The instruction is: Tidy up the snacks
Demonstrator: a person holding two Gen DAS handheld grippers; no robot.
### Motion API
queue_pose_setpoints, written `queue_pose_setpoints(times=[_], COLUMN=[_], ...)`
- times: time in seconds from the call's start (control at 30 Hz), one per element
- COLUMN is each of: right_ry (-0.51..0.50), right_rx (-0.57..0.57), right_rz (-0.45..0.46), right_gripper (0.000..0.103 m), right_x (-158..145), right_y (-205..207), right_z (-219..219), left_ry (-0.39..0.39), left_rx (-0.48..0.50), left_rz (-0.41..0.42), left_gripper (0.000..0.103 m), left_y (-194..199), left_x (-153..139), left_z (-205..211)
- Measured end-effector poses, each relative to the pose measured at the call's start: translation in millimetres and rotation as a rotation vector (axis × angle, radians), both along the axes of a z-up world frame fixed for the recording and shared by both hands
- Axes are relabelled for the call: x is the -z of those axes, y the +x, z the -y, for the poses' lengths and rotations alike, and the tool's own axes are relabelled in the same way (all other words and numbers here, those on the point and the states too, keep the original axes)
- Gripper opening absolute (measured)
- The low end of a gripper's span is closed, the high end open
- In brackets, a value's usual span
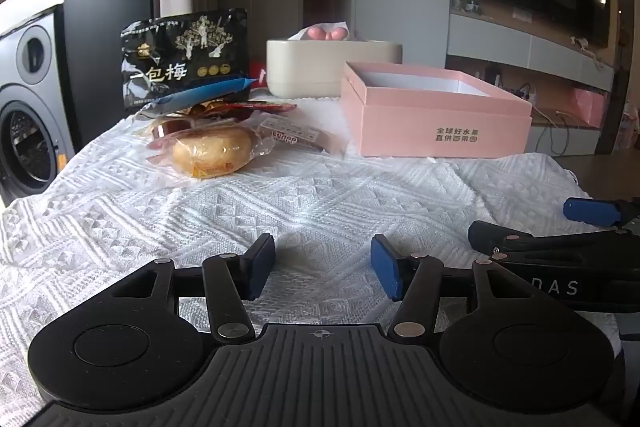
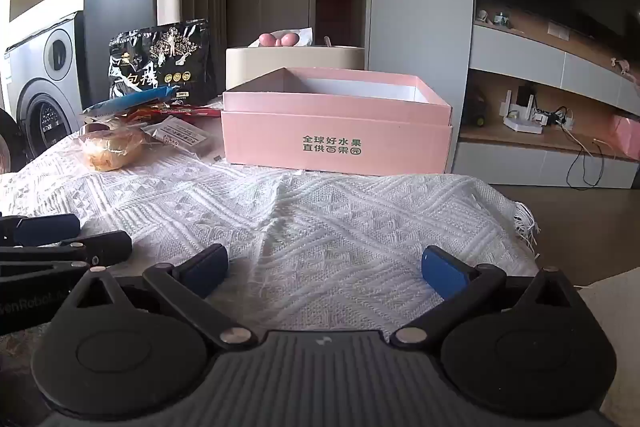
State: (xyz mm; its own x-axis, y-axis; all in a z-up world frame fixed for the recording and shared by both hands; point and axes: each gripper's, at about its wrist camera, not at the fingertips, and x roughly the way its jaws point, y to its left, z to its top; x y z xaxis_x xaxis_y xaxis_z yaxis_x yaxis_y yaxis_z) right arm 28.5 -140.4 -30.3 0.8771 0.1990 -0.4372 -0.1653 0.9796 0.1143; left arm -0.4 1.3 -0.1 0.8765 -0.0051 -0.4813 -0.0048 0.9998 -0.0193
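1. Reading the printed marks first: the pink box point(image 2: 337, 131) carries dark green Chinese characters on its front wall, "全球好水果 直供百果园". The black plum pouch point(image 1: 185, 57) shows large white characters "一包梅" with gold tree artwork and three gold seals.
2. The pink box sits open on the white knitted cloth point(image 1: 288, 203) covering the counter; its white interior shows no contents from either view.
3. The snack pile lies to the left of the pink box, apart from it. The plum pouch stands upright at the back. A blue packet point(image 1: 204, 93) leans across its lower part, with red-wrapped packets point(image 1: 256, 105) beneath.
4. A round pastry in clear wrap point(image 1: 212, 157) is nearest the cameras. A flat white wrapped bar point(image 1: 294, 135) with small red lettering, unreadable, lies just beside it.
5. A cream container point(image 1: 334, 67) stands behind the pink box; pink rounded items and white tissue show above its rim.
6. The left tool point(image 1: 324, 269) is spread open, holding nothing, low over the cloth.
7. The right tool point(image 2: 325, 269) is opened wider, holding nothing, beside the left tool.
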Motion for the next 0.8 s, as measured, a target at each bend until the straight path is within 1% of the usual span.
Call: queue_pose_setpoints(times=[0.03,0.8], right_ry=[0.000,0.002], right_rx=[0.000,0.000], right_rz=[-0.001,0.003], right_gripper=[0.103,0.103], right_x=[-0.3,-2.4], right_y=[-0.1,-1.5], right_z=[0.5,4.1], left_ry=[0.017,0.016], left_rx=[0.001,0.000], left_rz=[-0.002,0.005], left_gripper=[0.059,0.059], left_y=[0.2,-0.1], left_x=[0.1,0.1], left_z=[1.4,1.4])
